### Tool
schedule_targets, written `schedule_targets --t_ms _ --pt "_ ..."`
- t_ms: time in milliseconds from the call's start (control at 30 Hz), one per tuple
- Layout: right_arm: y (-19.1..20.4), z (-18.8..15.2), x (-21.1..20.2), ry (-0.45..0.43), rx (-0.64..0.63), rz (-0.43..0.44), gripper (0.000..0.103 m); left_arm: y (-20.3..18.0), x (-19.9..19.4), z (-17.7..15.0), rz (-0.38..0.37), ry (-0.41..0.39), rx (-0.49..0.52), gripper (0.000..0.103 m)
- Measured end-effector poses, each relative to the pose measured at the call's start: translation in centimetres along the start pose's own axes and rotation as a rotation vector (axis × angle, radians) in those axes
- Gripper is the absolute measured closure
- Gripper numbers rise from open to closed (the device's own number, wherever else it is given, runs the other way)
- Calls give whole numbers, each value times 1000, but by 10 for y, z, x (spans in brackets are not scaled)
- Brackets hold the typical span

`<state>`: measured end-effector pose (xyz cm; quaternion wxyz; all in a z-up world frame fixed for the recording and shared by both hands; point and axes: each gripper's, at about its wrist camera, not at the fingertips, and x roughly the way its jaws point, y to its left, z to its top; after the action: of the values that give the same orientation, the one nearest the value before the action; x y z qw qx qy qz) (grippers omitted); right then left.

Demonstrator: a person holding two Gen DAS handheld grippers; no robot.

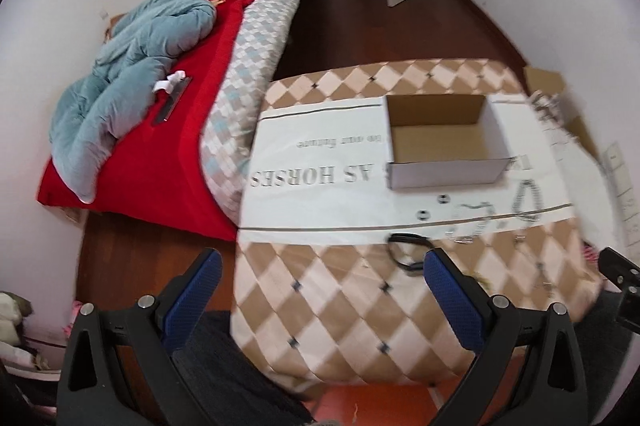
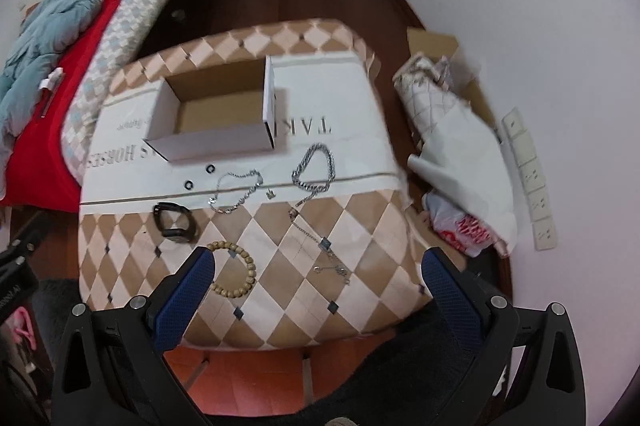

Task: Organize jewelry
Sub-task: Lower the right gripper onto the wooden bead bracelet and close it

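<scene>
**A:** Where's the jewelry?

**B:** Nearest my right tongs [image 2: 316, 278]: a round bracelet of pale wooden beads [image 2: 235, 268], touching nothing, just ahead of the left pad. A thin silver pendant chain [image 2: 324, 246] lies between the pads, farther out. Beyond are a black watch-like band [image 2: 174, 222], two silver chains [image 2: 236, 192] [image 2: 314, 170] and two small dark rings [image 2: 199, 176].

**A:** And the box?

**B:** The open, empty white cardboard box [image 2: 216, 142] sits past everything, on the checked tabletop [image 2: 360, 254].

**A:** Holding anything?

**B:** No. Both tongs gape wide, my left tongs [image 1: 320, 286] too. I'd say sorting hasn't begun; next, drop onto the beads and clench.
</scene>
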<state>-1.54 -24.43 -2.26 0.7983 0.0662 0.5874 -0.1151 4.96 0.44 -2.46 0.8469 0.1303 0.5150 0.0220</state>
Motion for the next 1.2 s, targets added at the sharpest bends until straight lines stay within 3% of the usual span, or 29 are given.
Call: schedule_targets --t_ms 167,300,500,633,767,867,933,1200 --pt "13 0 79 116 -5 17 0 0 48 -1 51 52 28 0" --pt "33 -7 135 217 -39 25 9 -4 82 -4 79 95 49 0" --pt "54 -19 183 286 -64 1 19 -7 117 -7 72 134 53 0" --pt "65 -28 198 303 -95 -13 29 -7 135 -9 53 156 44 0" --pt "71 -33 197 261 -112 -1 37 -10 145 -13 26 163 42 0" --pt "77 -36 194 228 -133 16 62 -12 147 -16 8 164 43 0" --pt "78 -35 194 219 -140 6 94 -13 147 -17 -4 165 41 0" --pt "39 -29 191 225 -65 -50 94 -15 145 -15 -27 149 43 0"
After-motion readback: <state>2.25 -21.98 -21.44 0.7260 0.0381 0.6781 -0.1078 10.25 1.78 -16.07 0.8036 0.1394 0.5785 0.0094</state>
